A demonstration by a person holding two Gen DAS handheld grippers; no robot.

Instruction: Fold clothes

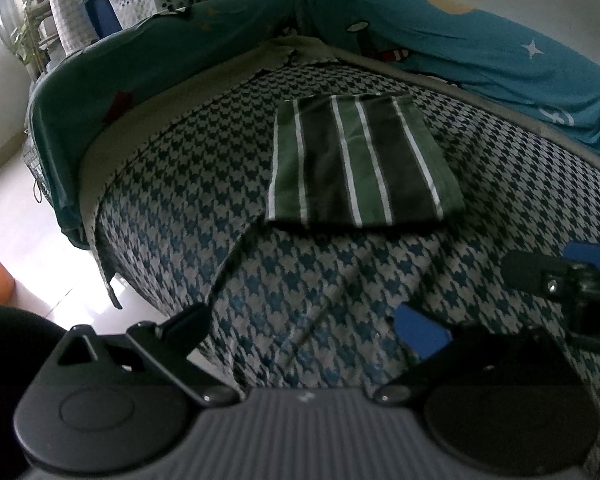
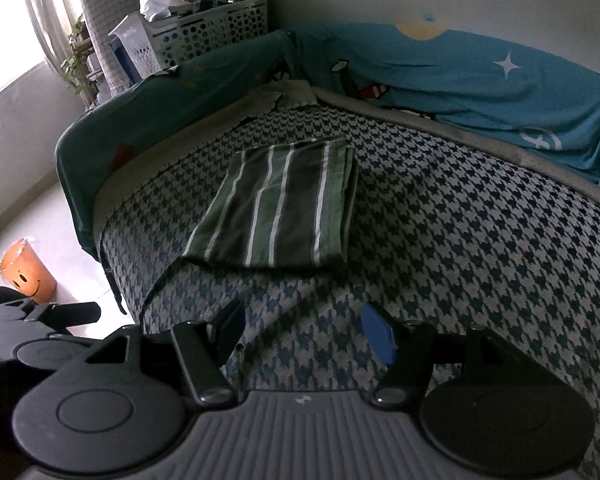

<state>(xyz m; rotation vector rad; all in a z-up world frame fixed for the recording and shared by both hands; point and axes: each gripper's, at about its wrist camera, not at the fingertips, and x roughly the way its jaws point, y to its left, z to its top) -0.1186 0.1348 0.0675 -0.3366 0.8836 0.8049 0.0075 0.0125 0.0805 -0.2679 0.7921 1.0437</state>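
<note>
My left claw [image 1: 303, 320] and my right claw [image 2: 303, 332] both hang spread with nothing between their fingers, low over the houndstooth bedcover [image 2: 479, 240]. The striped green cloth [image 2: 284, 208] lies folded into a flat rectangle on the bed ahead of me, well apart from both claws. A teal sheet [image 2: 479, 92] drapes the rails beyond it.

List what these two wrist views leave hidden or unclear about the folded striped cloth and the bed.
- Striped cloth: the layers and underside are hidden by its own top face in both views.
- Bed cover: its near part is hidden by the left gripper body in the left view.
- Right gripper: cut off by the right edge in the left view.
- Basket: its contents are too dim and small in the right view.
</note>
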